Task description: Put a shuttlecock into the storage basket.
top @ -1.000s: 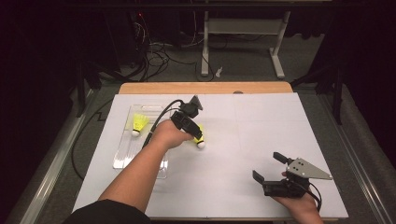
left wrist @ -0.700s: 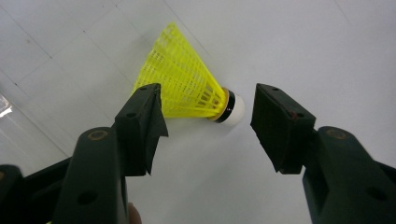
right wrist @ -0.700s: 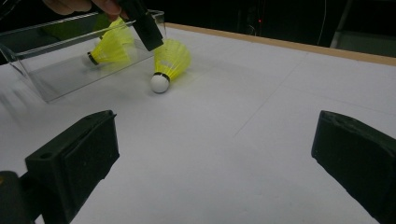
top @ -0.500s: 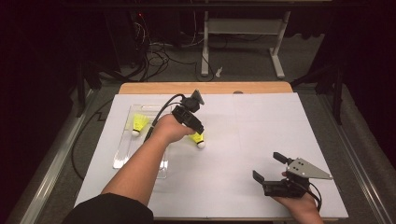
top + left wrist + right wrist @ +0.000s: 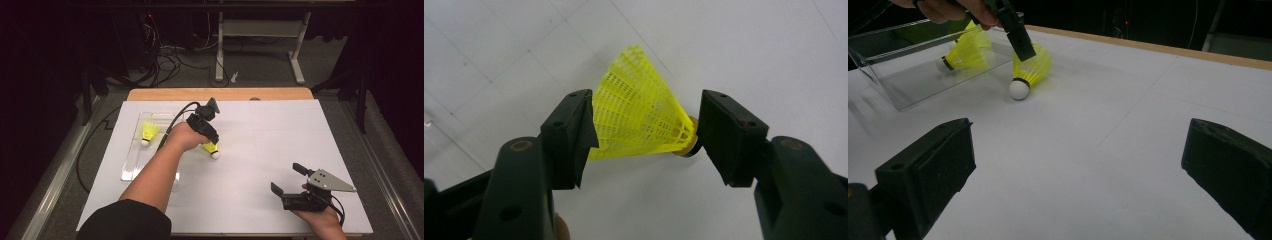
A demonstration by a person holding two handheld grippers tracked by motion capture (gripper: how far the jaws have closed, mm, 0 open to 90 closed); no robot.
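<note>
A yellow mesh shuttlecock (image 5: 211, 149) with a white cork lies on the white table sheet, just right of the clear tray (image 5: 131, 167). My left gripper (image 5: 209, 141) reaches down over it. In the left gripper view the two black jaws straddle the shuttlecock (image 5: 641, 117). The left jaw is at the skirt's edge and the right jaw at the cork end, and the left gripper (image 5: 644, 125) is open. A second yellow shuttlecock (image 5: 148, 132) lies inside the tray. My right gripper (image 5: 286, 178) rests open near the front right edge, holding nothing.
The right gripper view looks across the sheet to the shuttlecock (image 5: 1029, 70), the tray wall (image 5: 908, 75) and the other hand. A wooden table edge (image 5: 220, 94) runs along the back. Cables and a stand sit on the floor beyond.
The left hand has shifted slightly back and tilted the gripper down over the shuttlecock, which has stayed in place. The right gripper has not moved.
</note>
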